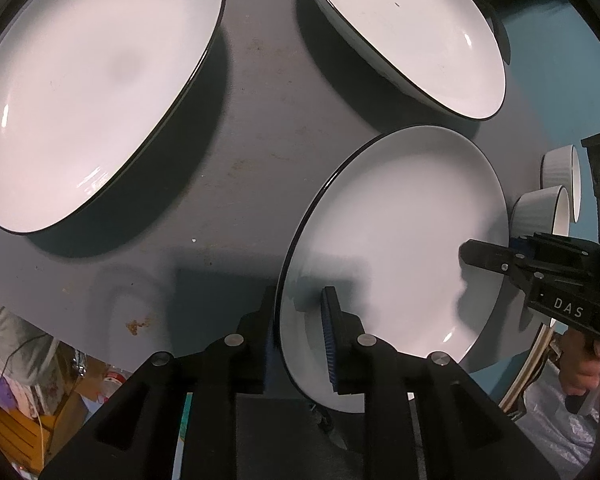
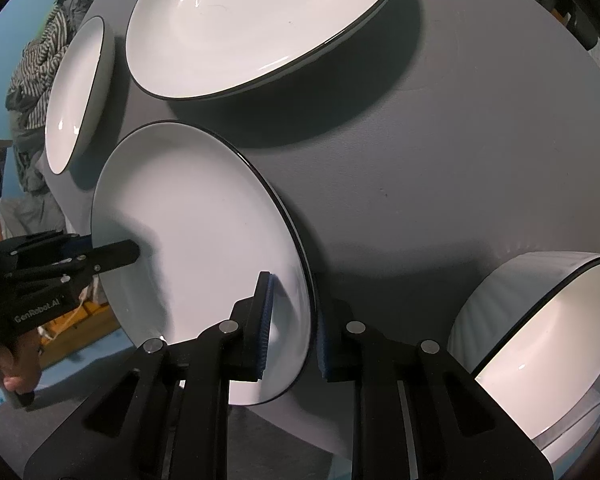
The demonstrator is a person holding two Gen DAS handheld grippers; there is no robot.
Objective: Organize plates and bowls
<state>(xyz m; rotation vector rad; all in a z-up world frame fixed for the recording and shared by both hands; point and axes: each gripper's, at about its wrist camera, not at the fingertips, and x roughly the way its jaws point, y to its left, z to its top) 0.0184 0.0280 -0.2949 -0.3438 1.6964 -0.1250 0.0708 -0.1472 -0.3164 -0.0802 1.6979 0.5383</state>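
Left wrist view: the left gripper (image 1: 300,344) clamps the rim of a white plate (image 1: 396,240) above the grey table (image 1: 240,160), between 2 large plates (image 1: 92,92).

Right wrist view: the right gripper (image 2: 292,328) pinches the same plate's opposite rim beside a ribbed bowl (image 2: 540,340).

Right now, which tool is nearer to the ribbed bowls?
Right. The right tool grips the held plate on the rim facing the ribbed bowl. The left tool clamps the opposite rim, with the plate between it and the bowls.
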